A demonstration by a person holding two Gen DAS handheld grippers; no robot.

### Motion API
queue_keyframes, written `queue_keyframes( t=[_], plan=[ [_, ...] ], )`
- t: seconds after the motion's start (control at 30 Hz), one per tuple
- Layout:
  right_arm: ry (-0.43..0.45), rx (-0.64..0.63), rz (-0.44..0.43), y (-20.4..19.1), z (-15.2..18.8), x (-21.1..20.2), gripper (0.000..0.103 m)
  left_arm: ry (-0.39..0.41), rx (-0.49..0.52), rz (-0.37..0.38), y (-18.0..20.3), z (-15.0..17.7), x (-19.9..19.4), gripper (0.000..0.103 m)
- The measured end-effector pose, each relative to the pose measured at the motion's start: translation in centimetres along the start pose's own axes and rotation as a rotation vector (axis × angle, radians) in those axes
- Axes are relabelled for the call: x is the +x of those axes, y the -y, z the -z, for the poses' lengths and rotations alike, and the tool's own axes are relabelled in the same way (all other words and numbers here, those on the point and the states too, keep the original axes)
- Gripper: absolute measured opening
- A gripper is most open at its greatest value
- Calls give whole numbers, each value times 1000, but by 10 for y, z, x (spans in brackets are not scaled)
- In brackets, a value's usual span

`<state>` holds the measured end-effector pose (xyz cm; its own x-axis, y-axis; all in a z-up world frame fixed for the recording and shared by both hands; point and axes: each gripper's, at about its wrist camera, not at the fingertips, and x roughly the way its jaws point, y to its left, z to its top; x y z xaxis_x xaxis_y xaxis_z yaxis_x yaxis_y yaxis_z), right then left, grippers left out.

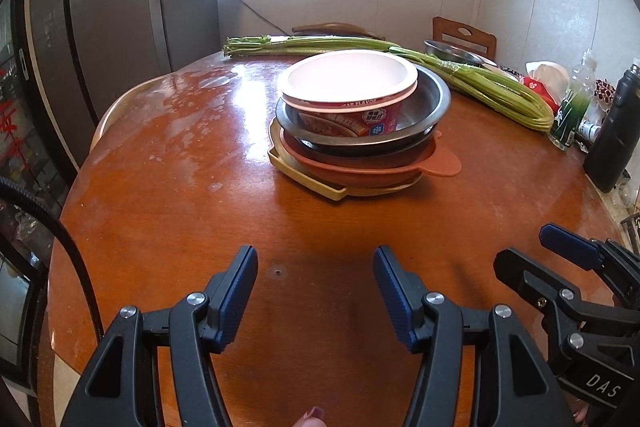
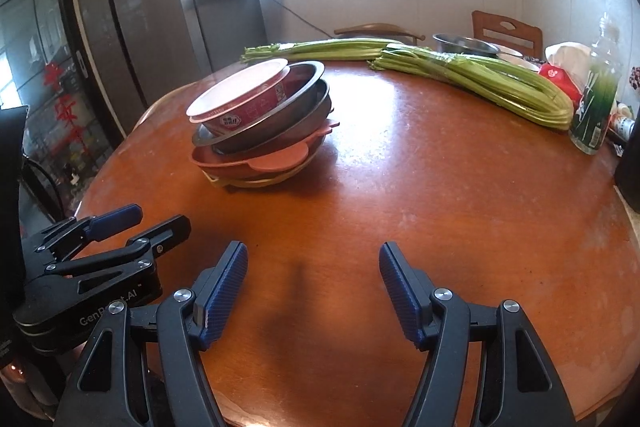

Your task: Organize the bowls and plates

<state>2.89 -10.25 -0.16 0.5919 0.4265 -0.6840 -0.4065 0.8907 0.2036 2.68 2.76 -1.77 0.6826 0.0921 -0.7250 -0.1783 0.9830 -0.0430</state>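
- The stack of bowls and plates (image 1: pixel 352 131) sat in the middle of the left wrist frame, on the round wooden table (image 1: pixel 180 187), and at centre left of the right wrist frame.
- From the top down it held an instant-noodle cup bowl (image 1: pixel 346 87), a steel bowl (image 1: pixel 432 99), a darker bowl beneath that, a terracotta plate with tab handles (image 1: pixel 440 165) and a yellow plate (image 1: pixel 304 179) at the bottom.
- The left claw (image 1: pixel 316 291) stood with its jaws wide apart and held nothing, low in its frame and well short of the stack.
- The right claw (image 2: pixel 312 291) was likewise spread and empty, near the table's front edge.
- Judged from this, the step in hand was either the approach to the stack or the pause after stacking; I could not tell which.
- If more sorting remained, the next move called for a reach to the tilted noodle bowl, with a grip on its rim.
- The right wrist view showed what the left did not: the upper bowls leaned toward the left of that frame, so the pile looked unsteady.
- The left wrist view showed the noodle bowl's empty white inside.
- Both views showed long green celery stalks (image 2: pixel 472 79) and another steel bowl (image 2: pixel 464 45) behind the stack, and a plastic bottle (image 2: pixel 596 95) at the right.
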Motion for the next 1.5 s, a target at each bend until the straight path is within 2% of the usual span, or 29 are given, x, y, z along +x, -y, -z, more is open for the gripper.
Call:
queue_keyframes(
  t=[1.5],
  plan=[
    [-30,-5,-6,-4,3,6,70,-5,10,-34,-5,3,5,60]
  ],
)
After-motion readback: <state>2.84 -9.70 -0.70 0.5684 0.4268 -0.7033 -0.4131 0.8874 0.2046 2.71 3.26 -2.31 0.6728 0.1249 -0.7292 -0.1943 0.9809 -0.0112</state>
